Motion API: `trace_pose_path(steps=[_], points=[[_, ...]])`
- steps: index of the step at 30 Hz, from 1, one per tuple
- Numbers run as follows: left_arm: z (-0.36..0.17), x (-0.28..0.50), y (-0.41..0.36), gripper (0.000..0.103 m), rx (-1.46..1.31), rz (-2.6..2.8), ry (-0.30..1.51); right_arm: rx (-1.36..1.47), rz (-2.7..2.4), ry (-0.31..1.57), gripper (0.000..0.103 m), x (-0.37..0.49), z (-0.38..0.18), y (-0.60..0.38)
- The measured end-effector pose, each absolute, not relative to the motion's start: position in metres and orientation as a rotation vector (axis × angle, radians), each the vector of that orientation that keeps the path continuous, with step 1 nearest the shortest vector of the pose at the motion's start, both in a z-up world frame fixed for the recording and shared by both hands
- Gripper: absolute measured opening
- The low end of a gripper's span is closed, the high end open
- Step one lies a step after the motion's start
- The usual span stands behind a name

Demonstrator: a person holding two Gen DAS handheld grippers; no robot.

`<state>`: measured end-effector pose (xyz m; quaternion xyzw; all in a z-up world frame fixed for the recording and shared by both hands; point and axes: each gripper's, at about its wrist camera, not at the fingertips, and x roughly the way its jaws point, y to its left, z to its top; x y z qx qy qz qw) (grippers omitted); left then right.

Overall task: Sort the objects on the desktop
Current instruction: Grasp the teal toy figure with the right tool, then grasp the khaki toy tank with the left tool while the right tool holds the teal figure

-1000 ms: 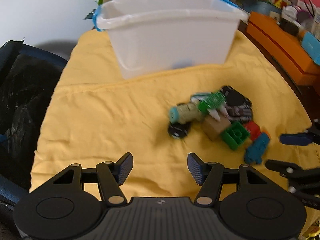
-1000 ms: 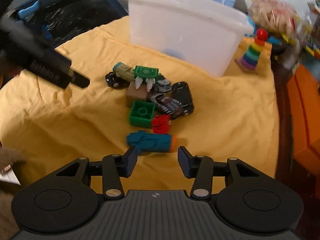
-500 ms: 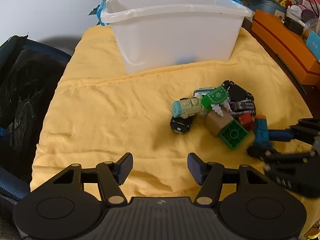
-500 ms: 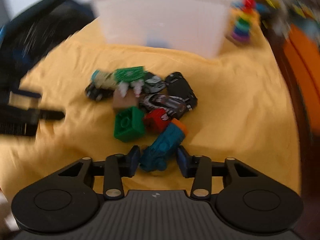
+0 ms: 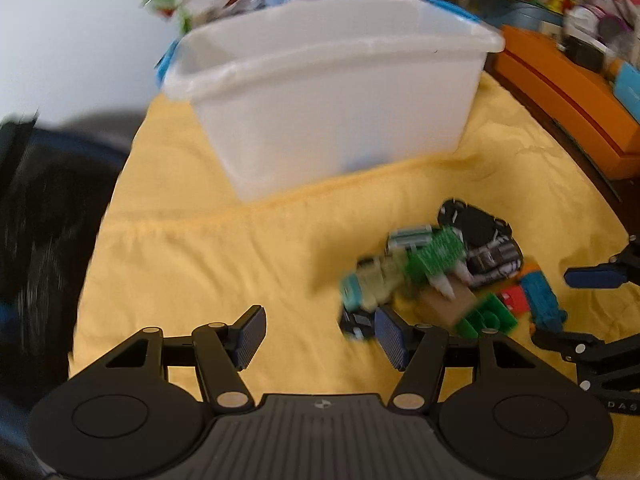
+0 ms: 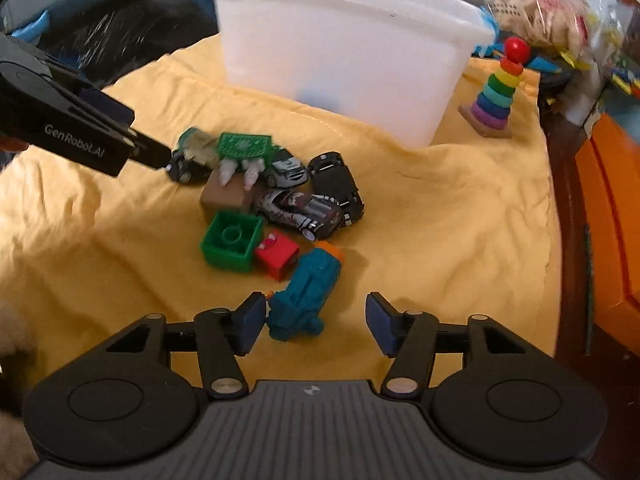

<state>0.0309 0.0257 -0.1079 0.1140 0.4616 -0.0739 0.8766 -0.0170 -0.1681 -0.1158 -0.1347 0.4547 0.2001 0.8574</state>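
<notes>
Teal toy [image 6: 306,292], orange-tipped, chunky, lying flat

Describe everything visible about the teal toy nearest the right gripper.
The teal toy is a chunky moulded plastic piece with an orange far end, lying flat on the yellow cloth. It lies diagonally between the opening jaws of the right gripper, close against the left pad and clear of the other. A red block sits beside it.

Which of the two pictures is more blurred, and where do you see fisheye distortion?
Left wrist view: motion blur smears the toy pile and the white bin. Right wrist view: mostly sharp, the green brick and teal toy are crisp, only the far right edge is soft. Both views bend straight lines outward near the borders.
</notes>
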Motion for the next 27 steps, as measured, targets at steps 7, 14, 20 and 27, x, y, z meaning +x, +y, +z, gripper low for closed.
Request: trace_pose_path(steps=[7,14,20,27], points=[[-0.117,0.056,0.005,0.064,0.546,-0.441,0.974,-0.249,0.47,0.988,0.047,-0.009,-0.12,-0.179],[-0.128,0.063,-0.016,0.033,0.585,-0.591,1.028,-0.259,0.492,0.992,0.035,-0.004,-0.118,-0.185],[-0.128,0.043,-0.012,0.03,0.455,-0.497,1.039,-0.267,0.481,0.993,0.035,-0.005,-0.117,-0.193],[-0.112,-0.009,0.014,0.029,0.224,-0.375,1.058,-0.29,0.492,0.974,0.035,-0.018,-0.105,-0.193]])
